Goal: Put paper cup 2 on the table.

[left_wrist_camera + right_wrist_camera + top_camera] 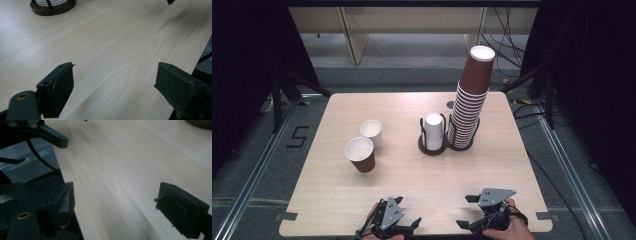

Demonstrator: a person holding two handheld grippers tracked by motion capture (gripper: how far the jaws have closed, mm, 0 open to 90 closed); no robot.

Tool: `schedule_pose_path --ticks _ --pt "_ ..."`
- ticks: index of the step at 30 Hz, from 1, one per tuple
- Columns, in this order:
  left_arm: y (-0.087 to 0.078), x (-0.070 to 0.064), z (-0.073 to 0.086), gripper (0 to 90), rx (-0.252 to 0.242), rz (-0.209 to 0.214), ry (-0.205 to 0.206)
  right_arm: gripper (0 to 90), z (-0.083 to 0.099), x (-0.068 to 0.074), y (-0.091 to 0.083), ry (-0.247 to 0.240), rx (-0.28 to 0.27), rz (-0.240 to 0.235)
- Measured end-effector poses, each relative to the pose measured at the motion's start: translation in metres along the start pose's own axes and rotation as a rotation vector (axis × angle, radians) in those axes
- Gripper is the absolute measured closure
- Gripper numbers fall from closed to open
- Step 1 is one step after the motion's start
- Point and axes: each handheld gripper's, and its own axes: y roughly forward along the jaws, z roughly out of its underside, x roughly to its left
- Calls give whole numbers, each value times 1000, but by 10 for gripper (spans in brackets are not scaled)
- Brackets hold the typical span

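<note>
Both grippers sit at the near edge of the table [412, 172], held low over the wood. The left gripper [404, 229] has its jaws spread wide apart with nothing between them; its own view shows bare tabletop in the gap. The right gripper [467, 212] likewise has its jaws wide apart and holds nothing, and it points inward toward the left one.

Nearest to the left gripper is a brown paper cup [360, 154], standing mouth up on the left half of the table, well apart from the jaws. Just behind it, close enough that I cannot tell whether they touch, stands a white paper cup [371, 132], also mouth up.

Toward the middle right, a round dark holder [432, 147] with upright prongs carries a short stack of white cups [434, 131], mouth down. Just beside it on the right, a second holder [460, 146] carries a tall stack of brown cups [469, 100], mouth down, leaning slightly to the right.

The wood between the grippers and the two loose cups is bare. The two holders stand well back from the right gripper.
</note>
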Motion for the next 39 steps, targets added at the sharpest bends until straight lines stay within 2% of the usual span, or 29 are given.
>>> schedule_pose_path --ticks 1,3,4,6,7,9,10,11,14,15,16,17,18,25,28,29,39 --pt "1 -1 0 148 -10 1 -1 157 0 1 1 -2 7 -6" --pt "1 1 0 148 19 -7 36 158 0 2 2 -18 12 -10" --pt "3 1 0 148 -8 -3 33 158 1 2 2 -18 16 -11" --pt "3 3 0 148 -2 -3 36 158 1 3 3 -6 18 -11" --pt "4 3 0 148 -4 -3 28 157 1 2 4 -12 20 -8" --pt "3 6 0 148 9 -6 37 158 1 2 4 -22 19 -1" --pt "4 7 0 148 7 -12 39 158 1 4 4 -7 27 -9" --pt "4 7 1 148 -2 -6 24 158 1 3 5 -13 27 -6" --pt "5 9 1 148 -5 -9 22 158 1 3 5 -14 25 -3" --pt "4 11 1 148 14 -14 44 158 2 3 5 -13 27 -2" --pt "3 12 0 148 18 -4 45 158 2 4 5 -4 29 2" --pt "4 11 1 148 11 -13 41 158 1 3 5 -17 26 1" --pt "4 11 1 148 8 -6 27 158 1 2 5 -23 24 2" --pt "4 11 1 148 13 -7 39 158 2 2 6 -21 24 3" --pt "5 11 1 148 11 -8 29 158 2 2 6 -18 24 0" --pt "5 10 2 148 0 -9 14 158 2 2 6 -12 26 -5" --pt "5 10 1 148 -3 -7 16 158 2 2 6 -7 25 -7"
